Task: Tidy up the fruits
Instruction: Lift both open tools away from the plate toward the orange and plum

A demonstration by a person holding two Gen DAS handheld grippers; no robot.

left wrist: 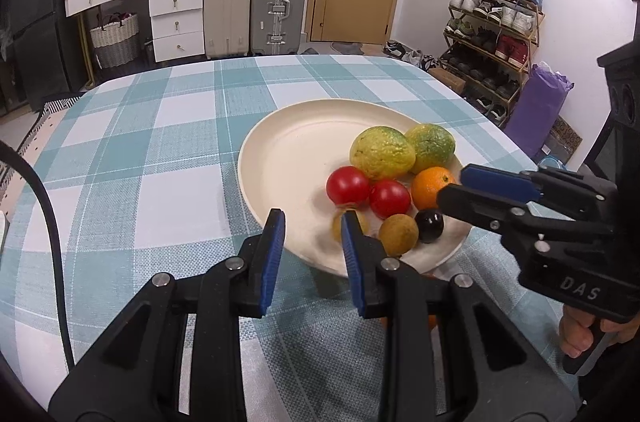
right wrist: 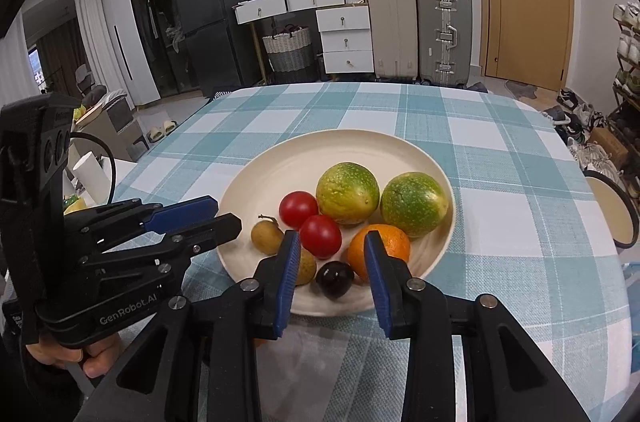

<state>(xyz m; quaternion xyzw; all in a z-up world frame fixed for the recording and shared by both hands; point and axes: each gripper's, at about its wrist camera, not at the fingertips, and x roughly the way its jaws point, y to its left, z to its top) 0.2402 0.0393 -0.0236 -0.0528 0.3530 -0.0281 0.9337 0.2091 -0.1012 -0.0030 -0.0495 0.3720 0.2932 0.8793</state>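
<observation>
Step in hand: the right gripper (right wrist: 332, 272) is hovering over the near edge of the plate (right wrist: 280, 162), seemingly just after setting fruit down or just before the next pick; which of the two cannot be told.
Doing it well: the fruits are crowding the near-right half of the plate, so any approach should be coming straight down over one fruit, keeping the blue pads off its neighbours; round fruit is likely to roll if nudged sideways.
Room left: the plate's bare part is lying from 9 to 12 o'clock, the safest place for anything added.
Right fingers: standing partly apart and gripping nothing; in the right wrist view the dark plum (right wrist: 335, 279) is showing between them, with the orange (right wrist: 390, 242) at 2 o'clock of it and a small tan fruit (right wrist: 306, 268) partly hidden behind the left pad. No pad is pressing on any of them.
Left fingers: the left gripper (left wrist: 312, 252) is waiting near the plate's rim at about 7 o'clock, its fingers drawn as narrow as they appear to go and holding nothing.
Fruit: two red tomatoes (right wrist: 298, 208), two green-yellow round fruits (right wrist: 347, 192) and another tan fruit (right wrist: 266, 234) are all sitting on the plate.
Plate: resting on the checked counter (right wrist: 500, 150).
</observation>
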